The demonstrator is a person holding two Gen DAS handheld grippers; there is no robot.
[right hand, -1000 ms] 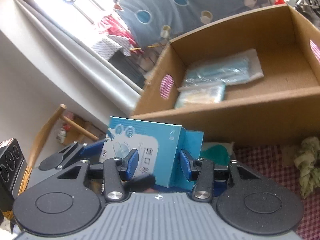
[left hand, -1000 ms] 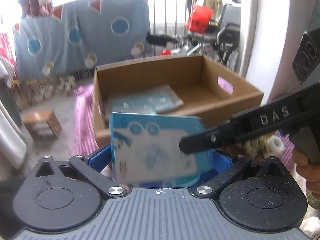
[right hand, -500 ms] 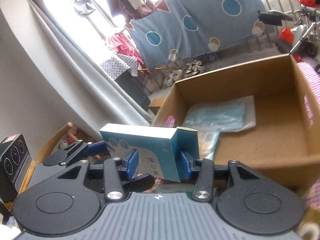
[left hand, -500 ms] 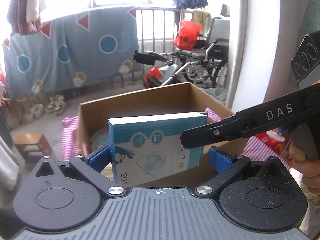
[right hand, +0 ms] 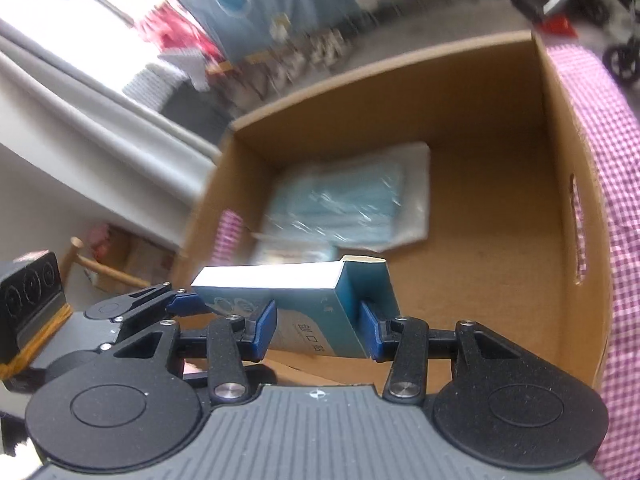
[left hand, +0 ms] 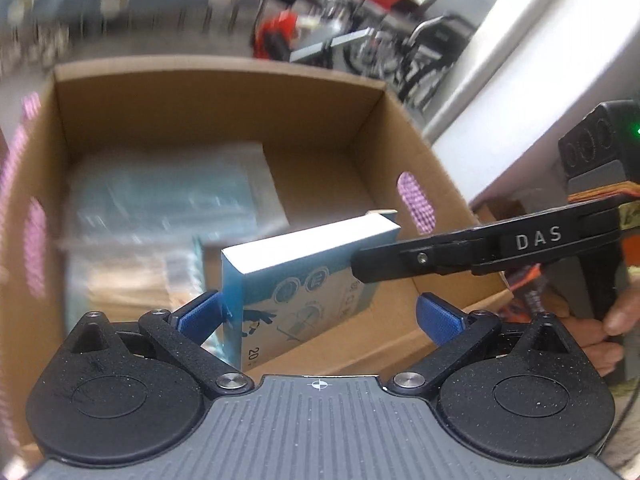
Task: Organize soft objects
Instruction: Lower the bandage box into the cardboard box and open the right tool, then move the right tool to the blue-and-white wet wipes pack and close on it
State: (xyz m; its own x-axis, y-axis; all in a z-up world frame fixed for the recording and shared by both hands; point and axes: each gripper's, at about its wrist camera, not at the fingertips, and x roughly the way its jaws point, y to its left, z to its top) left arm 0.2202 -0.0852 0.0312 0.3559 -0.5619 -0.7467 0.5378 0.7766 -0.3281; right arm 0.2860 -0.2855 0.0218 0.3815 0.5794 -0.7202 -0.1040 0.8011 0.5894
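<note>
Cardboard box [right hand: 472, 216], open-topped, sits on a pink checked cloth [right hand: 612, 184]; clear packets of blue masks [right hand: 352, 196] lie flat on its floor toward the left. Over the box's near wall hangs a blue-and-white carton [right hand: 320, 312]. The left hand-held gripper [left hand: 320, 316] stands with jaws apart, its left pad against the carton's end, the right pad clear. The right hand-held gripper [right hand: 318, 330] is clamped on the carton's other end.

Blue box over the carton

We see a blue-and-white box [right hand: 320, 312] held upright over the open cardboard carton [right hand: 568, 128]; inside on the carton's floor lie a clear packet of blue masks [right hand: 352, 200] and another, blurred packet [left hand: 132, 280] beside it.
</note>
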